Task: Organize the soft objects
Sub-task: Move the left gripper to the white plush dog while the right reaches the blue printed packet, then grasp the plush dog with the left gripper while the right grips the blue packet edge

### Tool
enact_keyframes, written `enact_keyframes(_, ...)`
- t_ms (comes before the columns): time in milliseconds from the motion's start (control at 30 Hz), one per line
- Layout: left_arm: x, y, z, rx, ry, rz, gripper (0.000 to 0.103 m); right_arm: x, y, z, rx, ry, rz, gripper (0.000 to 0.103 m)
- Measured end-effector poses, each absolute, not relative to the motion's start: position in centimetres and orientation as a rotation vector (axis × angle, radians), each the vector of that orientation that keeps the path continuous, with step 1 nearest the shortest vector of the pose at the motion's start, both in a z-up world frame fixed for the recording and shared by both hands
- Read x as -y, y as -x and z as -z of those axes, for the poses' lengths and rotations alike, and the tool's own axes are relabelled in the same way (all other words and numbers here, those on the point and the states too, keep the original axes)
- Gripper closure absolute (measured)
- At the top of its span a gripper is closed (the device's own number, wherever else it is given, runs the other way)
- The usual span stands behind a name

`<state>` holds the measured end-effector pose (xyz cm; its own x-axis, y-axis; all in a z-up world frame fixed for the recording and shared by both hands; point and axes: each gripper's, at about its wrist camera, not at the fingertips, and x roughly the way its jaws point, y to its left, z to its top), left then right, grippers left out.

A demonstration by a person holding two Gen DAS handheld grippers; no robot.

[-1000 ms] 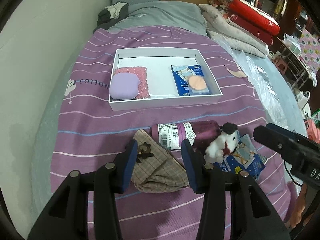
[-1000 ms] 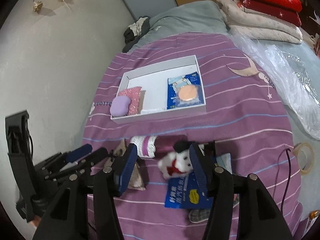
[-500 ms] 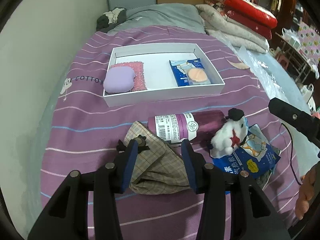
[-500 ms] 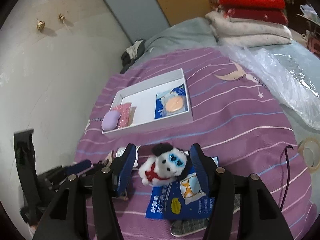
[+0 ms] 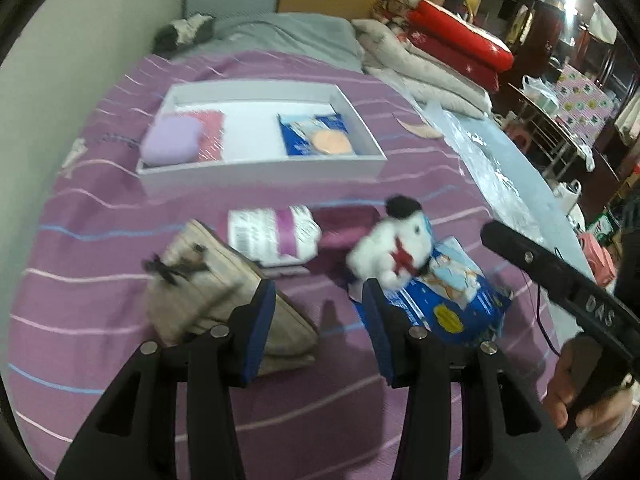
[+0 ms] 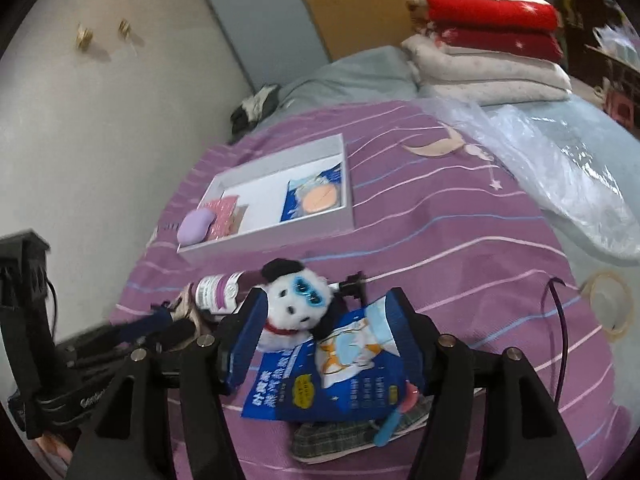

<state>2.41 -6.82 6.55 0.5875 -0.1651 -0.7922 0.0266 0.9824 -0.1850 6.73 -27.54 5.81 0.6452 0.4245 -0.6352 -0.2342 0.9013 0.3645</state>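
A: Left wrist view first. Left gripper [image 5: 320,320], jaws spread wide over bare purple striped bedspread [image 5: 100,208], gripping nothing. Beige checked fabric pouch with a dark bow [image 5: 208,284] just left of the blue pads, partly under the left finger. Small white plush panda with a black cap and red scarf [image 5: 396,248] slumped on the glossy blue plastic packet [image 5: 452,300], beside the right finger.

B: And the white-labelled purple towel roll [image 5: 280,236]?

A: Lying on its side between pouch and panda, near the shallow white rectangular box [image 5: 260,168]. Already 3 things inside the box: a lilac rounded cushion [image 5: 172,144], a pink glittery pad [image 5: 210,136], another blue packet with an orange puff [image 5: 316,140].

B: Right wrist view?

A: Right gripper [image 6: 324,340], jaws wide too, straddling panda [image 6: 296,304] and blue packet [image 6: 340,376]; contact with either pad impossible to tell. Checked cloth [image 6: 344,436] peeking from under the packet.

B: Handling?

A: Panda probably very light and squashy; best pinched across the round body, not the cap or scarf, since those likely slip free. Packet film looks slick and crinkly, so worth avoiding a combined pinch. Pouch floppy; safer taken at the thick folded middle.
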Motion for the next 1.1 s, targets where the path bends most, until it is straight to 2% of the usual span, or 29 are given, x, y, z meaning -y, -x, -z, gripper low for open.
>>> enact_keyframes(233, 10.5, -2.1, -5.0, -0.952, 0.013, 0.141, 0.056, 29.8, -8.0, -3.7, -0.882, -0.375, -0.327, 0.037)
enact_keyframes(367, 11.2, -2.5, -3.6, -1.006, 0.028, 0.179, 0.056, 30.7, -8.5, -2.1, -0.922, -0.486, -0.391, 0.038)
enact_keyframes(700, 11.4, -2.5, -2.6, -1.002, 0.013, 0.161, 0.056, 31.2, -9.3, -0.2, -1.008, -0.652, -0.449, 0.038)
enact_keyframes(900, 10.9, -2.8, -2.1, -1.0, 0.058, 0.176, 0.056, 30.5, -9.3, -0.2, -1.027, -0.633, -0.471, 0.039)
enact_keyframes(933, 10.9, -2.8, -2.1, -1.0, 0.063, 0.178, 0.056, 30.5, -9.2, -0.3, -1.02, -0.643, -0.475, 0.042)
enact_keyframes(967, 10.8, -2.8, -2.1, -1.0, 0.07, 0.18, 0.056, 30.6, -9.1, -0.4, -1.011, -0.649, -0.48, 0.052)
enact_keyframes(1067, 10.7, -2.8, -2.0, -1.0, 0.082, 0.185, 0.056, 30.9, -8.8, -1.0, -0.992, -0.638, -0.482, 0.071)
enact_keyframes(1100, 10.7, -2.8, -2.0, -1.0, 0.081, 0.184, 0.056, 30.9, -8.7, -1.2, -0.987, -0.647, -0.506, 0.073)
